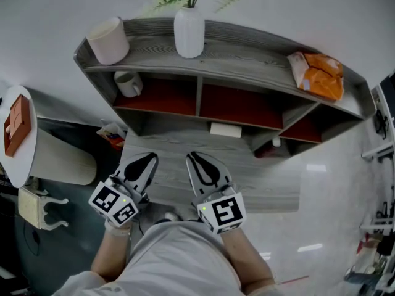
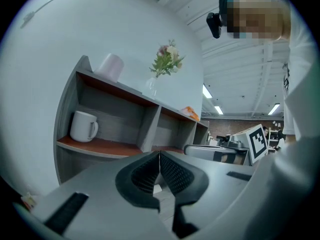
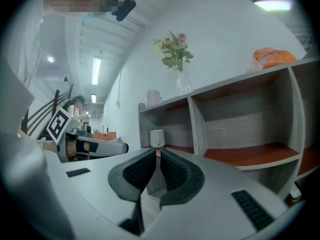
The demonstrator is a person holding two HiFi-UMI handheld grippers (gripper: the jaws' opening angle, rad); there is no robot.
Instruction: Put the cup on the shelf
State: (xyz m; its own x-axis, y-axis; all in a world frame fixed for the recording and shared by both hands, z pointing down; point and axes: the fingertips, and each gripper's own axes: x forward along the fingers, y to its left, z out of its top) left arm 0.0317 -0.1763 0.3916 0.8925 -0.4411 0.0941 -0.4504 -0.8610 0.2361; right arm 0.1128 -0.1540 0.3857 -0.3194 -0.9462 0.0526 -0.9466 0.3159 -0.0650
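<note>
The left gripper (image 1: 147, 162) is closed with nothing between its jaws, and the right gripper (image 1: 194, 160) is the same: in each gripper view the ribbed pads meet at the tip and hold nothing. Both are held level close to the person's body, over the front of the desk (image 1: 265, 184) and well apart from the shelf (image 1: 247, 57). The cup (image 1: 128, 83) stands upright in the left compartment of the shelf, with its handle to the side, so in my judgement the placing is already done and the step in hand is only to end cleanly. To do this well, I would keep both grippers low and away from the shelf front, make no sweep toward the left compartment, and look once that the cup sits flat on the red board and not at its edge (in the left gripper view it seems to stand a little behind the edge). Counted: two grippers, one cup, one shelf with three compartments as far as the head view shows, one vase (image 1: 189, 32) with flowers, one white cylinder (image 1: 108, 40) and one orange bag (image 1: 318, 73) on the top board, and one small white box (image 1: 225, 129) below the middle compartment.
</note>
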